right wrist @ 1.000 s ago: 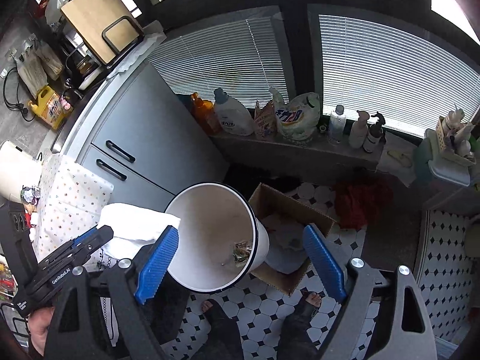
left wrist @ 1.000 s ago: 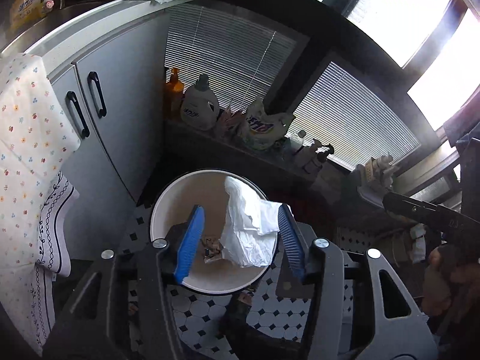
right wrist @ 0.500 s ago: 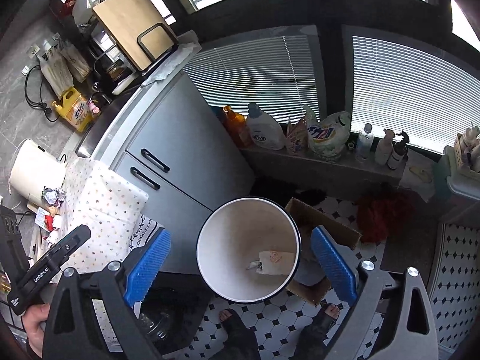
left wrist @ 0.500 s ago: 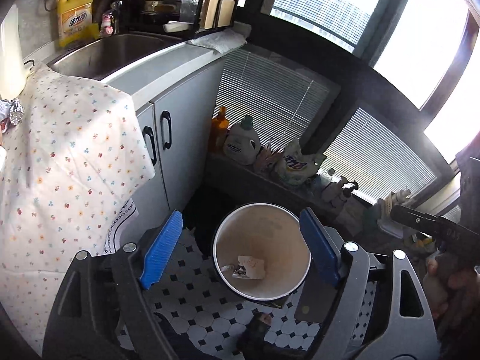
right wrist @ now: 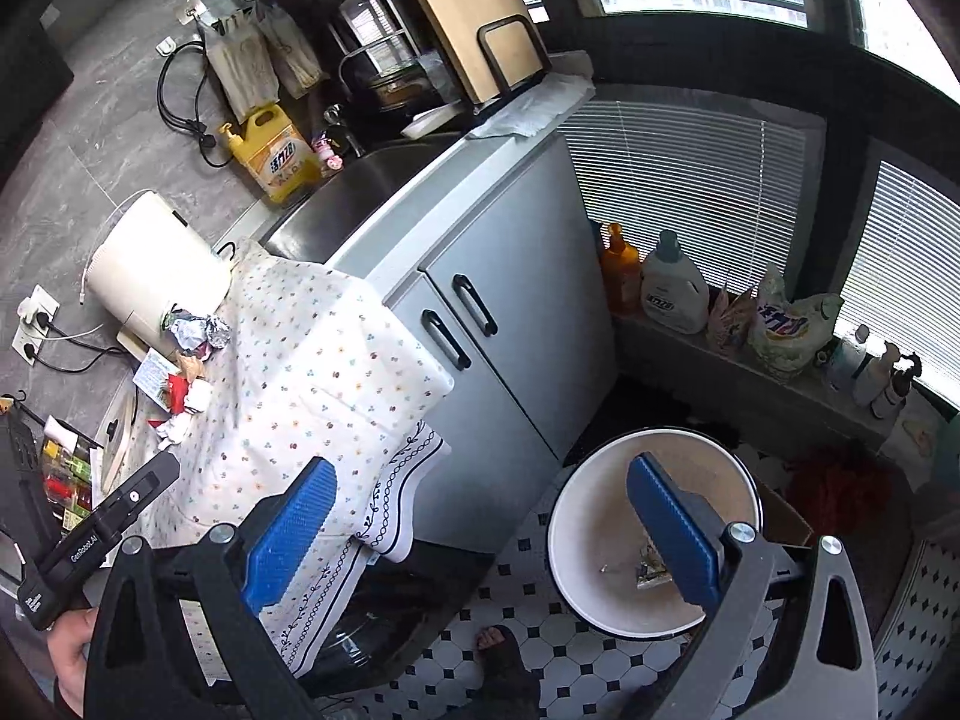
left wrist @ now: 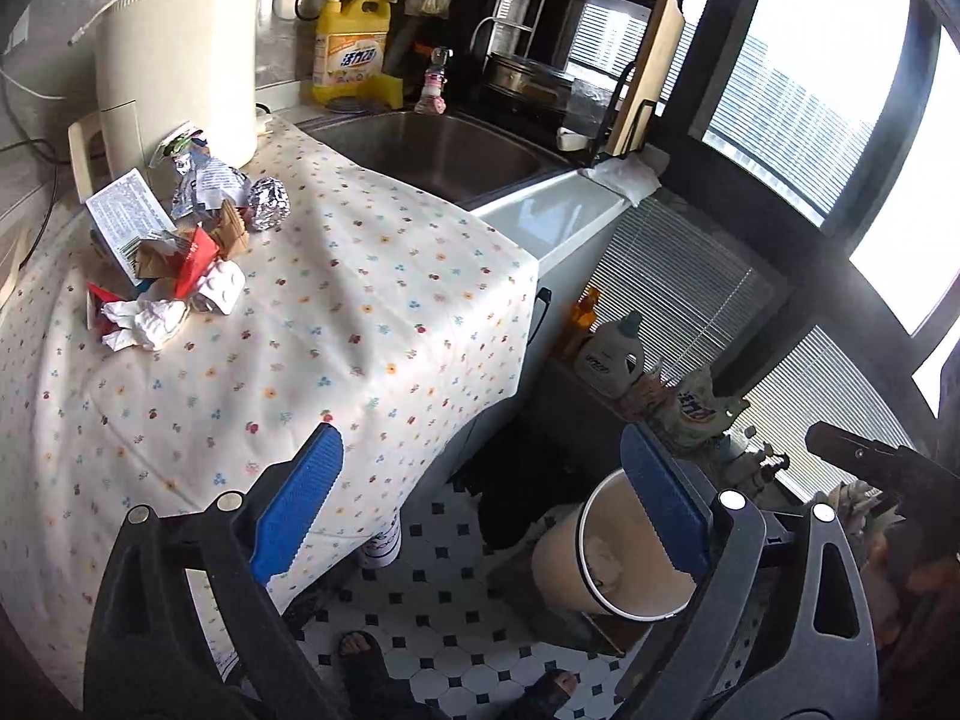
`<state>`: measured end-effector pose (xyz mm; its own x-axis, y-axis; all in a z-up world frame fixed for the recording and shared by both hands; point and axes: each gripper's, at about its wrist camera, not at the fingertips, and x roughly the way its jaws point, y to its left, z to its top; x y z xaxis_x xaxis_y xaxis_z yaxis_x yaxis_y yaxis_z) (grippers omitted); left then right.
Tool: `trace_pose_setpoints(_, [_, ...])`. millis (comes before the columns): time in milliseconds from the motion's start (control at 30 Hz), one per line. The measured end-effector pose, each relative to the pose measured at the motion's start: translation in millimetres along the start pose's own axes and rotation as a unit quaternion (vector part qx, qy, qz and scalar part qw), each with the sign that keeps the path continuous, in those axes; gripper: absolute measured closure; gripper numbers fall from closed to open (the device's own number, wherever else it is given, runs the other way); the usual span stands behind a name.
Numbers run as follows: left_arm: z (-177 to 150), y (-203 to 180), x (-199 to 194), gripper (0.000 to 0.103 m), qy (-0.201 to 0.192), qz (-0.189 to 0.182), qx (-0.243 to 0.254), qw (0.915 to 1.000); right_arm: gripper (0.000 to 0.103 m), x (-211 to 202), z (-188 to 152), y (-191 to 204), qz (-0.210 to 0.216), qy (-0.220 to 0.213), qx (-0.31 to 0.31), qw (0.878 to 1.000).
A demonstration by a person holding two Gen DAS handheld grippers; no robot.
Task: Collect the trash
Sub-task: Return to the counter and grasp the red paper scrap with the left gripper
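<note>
In the left wrist view, the left gripper [left wrist: 480,501] hung spread apart and empty, while the trash pile [left wrist: 174,246] of crumpled paper, foil and red wrappers sat at ten o'clock on the floral tablecloth [left wrist: 336,324]. In the right wrist view, the right gripper [right wrist: 477,525] was likewise apart, the white bin [right wrist: 600,540] at four o'clock holding a few scraps.

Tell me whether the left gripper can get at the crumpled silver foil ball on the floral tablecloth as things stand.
Probably yes. The left gripper is open and empty, and the crumpled silver foil ball sits exposed at the edge of the pile of paper trash, with bare floral tablecloth between them and nothing blocking.
</note>
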<state>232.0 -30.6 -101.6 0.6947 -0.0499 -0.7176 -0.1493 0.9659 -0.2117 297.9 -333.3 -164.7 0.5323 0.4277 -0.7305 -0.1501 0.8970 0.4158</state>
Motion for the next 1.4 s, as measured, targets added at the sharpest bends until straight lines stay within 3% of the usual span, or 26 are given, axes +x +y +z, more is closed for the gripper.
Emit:
trace_pose_setpoints(433, [13.1,119.6,-22.3,0.011,-0.046,0.037,-0.067,0.9960,0.008,43.4,3.6,107.2,0.030,0.013,-0.062,0.998])
trace_pose_setpoints(667, [27.2,182.1,-18.1,0.026,-0.062,0.047,-0.089,0.9930,0.008,64.9,2.2,157.8,0.033,0.010,-0.084,0.996])
trace_pose_setpoints(1000, [53.1,251.2,8.4,0.043,-0.043,0.047,-0.088,0.9941,0.012,93.6,-2.4,201.7,0.025,0.008,-0.064,0.998])
trace_pose_setpoints(1400, [70.3,287.2,56.6,0.058,-0.004,0.034,-0.091,0.9952,0.017,105.4,-9.1,222.7,0.000,0.017,-0.057,0.998])
